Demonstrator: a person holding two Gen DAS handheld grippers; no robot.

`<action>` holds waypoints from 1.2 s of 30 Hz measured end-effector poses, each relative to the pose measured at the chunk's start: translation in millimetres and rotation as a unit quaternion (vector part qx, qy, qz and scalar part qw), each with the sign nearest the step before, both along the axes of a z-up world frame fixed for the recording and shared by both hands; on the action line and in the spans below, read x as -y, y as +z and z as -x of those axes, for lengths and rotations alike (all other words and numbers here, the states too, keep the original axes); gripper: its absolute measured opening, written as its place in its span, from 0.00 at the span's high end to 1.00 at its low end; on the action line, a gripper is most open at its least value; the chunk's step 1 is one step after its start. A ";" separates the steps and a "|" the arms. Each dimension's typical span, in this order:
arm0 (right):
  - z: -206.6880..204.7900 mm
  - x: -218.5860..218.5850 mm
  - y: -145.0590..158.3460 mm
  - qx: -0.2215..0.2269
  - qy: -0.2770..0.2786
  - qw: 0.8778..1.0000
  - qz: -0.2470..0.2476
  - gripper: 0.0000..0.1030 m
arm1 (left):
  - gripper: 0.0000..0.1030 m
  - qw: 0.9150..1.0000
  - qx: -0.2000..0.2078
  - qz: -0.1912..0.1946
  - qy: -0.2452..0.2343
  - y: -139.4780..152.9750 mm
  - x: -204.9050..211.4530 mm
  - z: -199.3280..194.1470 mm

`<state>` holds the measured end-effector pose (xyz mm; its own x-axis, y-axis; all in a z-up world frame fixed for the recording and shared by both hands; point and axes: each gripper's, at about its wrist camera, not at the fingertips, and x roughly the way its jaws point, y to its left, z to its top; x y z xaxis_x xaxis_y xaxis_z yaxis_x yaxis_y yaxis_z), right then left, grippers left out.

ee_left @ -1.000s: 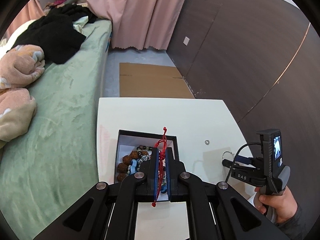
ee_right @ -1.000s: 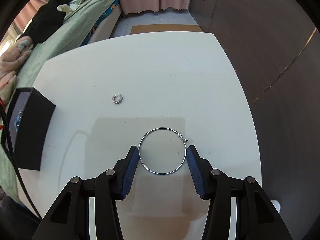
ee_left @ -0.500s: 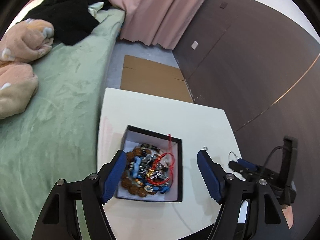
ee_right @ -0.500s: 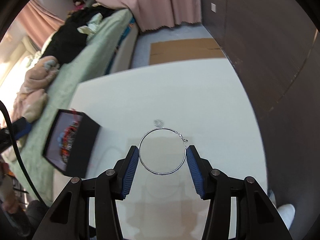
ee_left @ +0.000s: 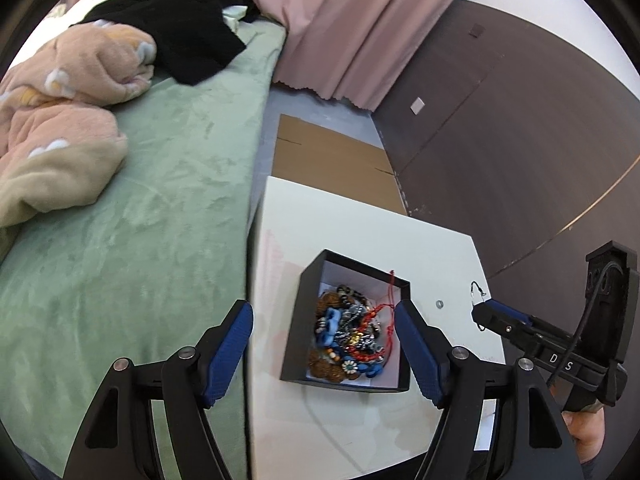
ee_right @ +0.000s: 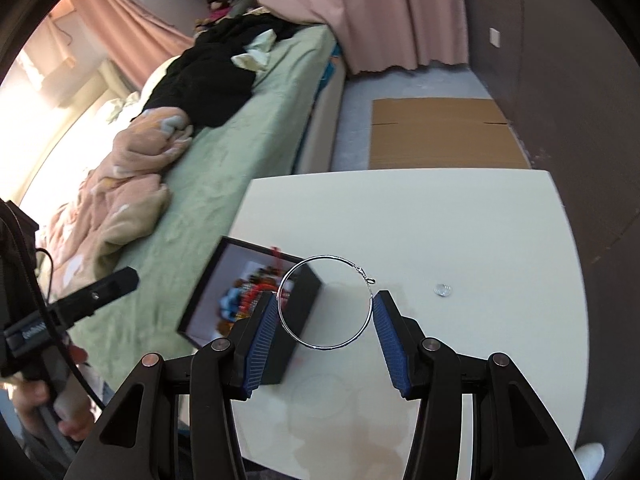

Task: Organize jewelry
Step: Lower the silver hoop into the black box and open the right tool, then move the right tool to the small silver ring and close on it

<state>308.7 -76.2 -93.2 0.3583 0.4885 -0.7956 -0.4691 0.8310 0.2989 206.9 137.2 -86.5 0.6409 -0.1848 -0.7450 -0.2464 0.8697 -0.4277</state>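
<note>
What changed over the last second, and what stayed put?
The left gripper let go of the red cord bracelet, which now lies in the black box with one end over the rim; its jaws stand open. The right gripper, clamped on the hoop earring, lifted it off the white table toward the box. The small ring stayed on the table.

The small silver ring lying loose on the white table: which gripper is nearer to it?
Right. The right gripper, shut on the hoop earring, hangs beside the small silver ring. The left gripper is open above the black box, farther off.
</note>
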 end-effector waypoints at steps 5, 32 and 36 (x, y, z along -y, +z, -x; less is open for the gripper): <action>0.3 -22.0 1.7 -0.011 0.022 1.000 -0.013 0.51 | 0.28 1.000 0.004 0.002 0.011 1.9 -11.0 8.1; -19.7 16.0 -12.6 -0.065 -0.036 0.997 -0.035 0.28 | 0.28 1.000 0.009 -0.002 -0.014 6.1 8.0 -1.6; -26.2 38.7 -17.9 -0.072 -0.058 0.995 -0.039 0.28 | 0.28 1.000 0.008 -0.006 -0.029 7.1 22.4 -11.1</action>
<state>334.9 -114.8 -111.1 0.2999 0.5131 -0.8043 -0.3191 0.8484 0.4223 218.0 114.8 -79.3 0.6413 -0.2144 -0.7367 -0.1876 0.8872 -0.4215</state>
